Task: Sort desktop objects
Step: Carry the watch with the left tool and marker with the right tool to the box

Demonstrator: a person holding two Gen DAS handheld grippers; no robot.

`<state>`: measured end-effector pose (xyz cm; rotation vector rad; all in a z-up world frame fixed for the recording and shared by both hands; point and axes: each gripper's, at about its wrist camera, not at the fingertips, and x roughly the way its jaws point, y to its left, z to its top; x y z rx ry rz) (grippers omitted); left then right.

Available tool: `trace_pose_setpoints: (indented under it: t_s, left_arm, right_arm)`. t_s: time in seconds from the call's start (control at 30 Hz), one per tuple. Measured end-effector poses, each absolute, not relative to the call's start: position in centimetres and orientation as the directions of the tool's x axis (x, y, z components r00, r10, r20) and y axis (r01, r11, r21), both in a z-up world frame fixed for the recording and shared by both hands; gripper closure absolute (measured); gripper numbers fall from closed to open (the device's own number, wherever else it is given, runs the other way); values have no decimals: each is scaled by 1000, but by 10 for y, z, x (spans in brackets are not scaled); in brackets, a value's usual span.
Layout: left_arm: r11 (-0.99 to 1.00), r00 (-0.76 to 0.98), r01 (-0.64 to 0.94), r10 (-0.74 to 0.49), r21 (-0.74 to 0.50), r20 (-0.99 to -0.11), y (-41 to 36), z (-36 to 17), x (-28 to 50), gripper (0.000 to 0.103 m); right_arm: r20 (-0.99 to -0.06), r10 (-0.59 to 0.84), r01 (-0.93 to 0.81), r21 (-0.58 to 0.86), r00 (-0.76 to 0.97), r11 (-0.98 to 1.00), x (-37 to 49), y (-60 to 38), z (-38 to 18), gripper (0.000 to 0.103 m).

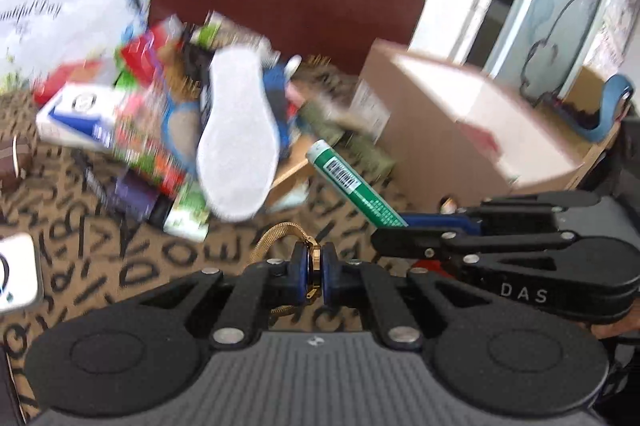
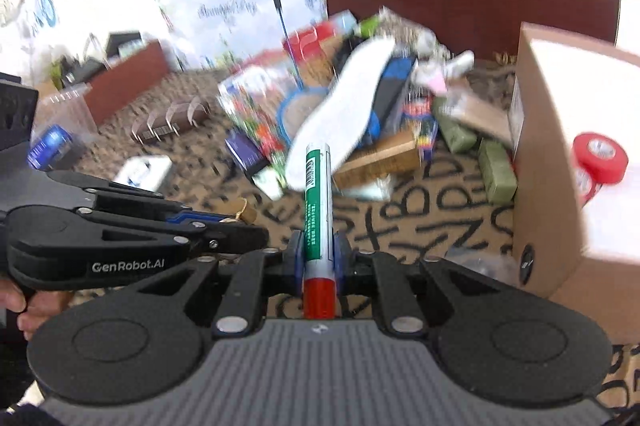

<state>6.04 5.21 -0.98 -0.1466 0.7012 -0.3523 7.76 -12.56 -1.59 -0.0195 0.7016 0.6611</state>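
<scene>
1. Letter-printed brown cloth covers the counter (image 2: 400, 222), with a dark red chair back beyond its far edge and an open cardboard box (image 2: 560, 154) at the right side holding rolls of red tape (image 2: 596, 154).

2. Left tongs (image 1: 315, 268) are clamped narrow on a gold mesh-band watch (image 1: 316, 258) — the pads pinch it at the case or clasp, and the band loops free ahead and hangs below. It looks light, but the metal is slick and the band floppy, so it may swing or slide; a grip on the rigid part is the safer hold, and that is roughly where it sits.

3. Right tongs (image 2: 318, 258) are shut on a green tube (image 2: 317, 194) just above its red cap, the body pointing forward over the counter. I judge it light and stiff with a smooth label; held near one end, it could pivot, so a hold nearer the middle would steady it.

4. Both things appear lifted clear of the cloth, though blur makes that uncertain.

5. Mid-counter lies the unsorted heap — a white insole (image 1: 236, 134), boxes, packets, olive blocks — all blurred, mostly light, some soft.
</scene>
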Motion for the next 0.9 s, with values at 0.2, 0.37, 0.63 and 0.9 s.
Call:
trace_pose_setpoints:
  t_s: [0.2, 0.37, 0.63, 0.9]
  left_arm:
    - [905, 755, 342, -424, -253, -500, 35, 42, 57, 98]
    - [862, 755, 424, -506, -279, -417, 8, 82, 69, 98]
    - [789, 710, 537, -614, -300, -344, -60, 130, 104, 98]
    - [708, 626, 603, -706, -367, -333, -121, 134, 148, 98]
  right_arm:
    - [-511, 579, -570, 195, 635, 798, 73, -154, 24, 90]
    - [-452, 544, -539, 154, 707, 828, 72, -189, 56, 90]
    - [-380, 420, -411, 107, 825, 905, 81, -255, 89, 90]
    - [-391, 287, -269, 102, 874, 958, 105, -314, 89, 90]
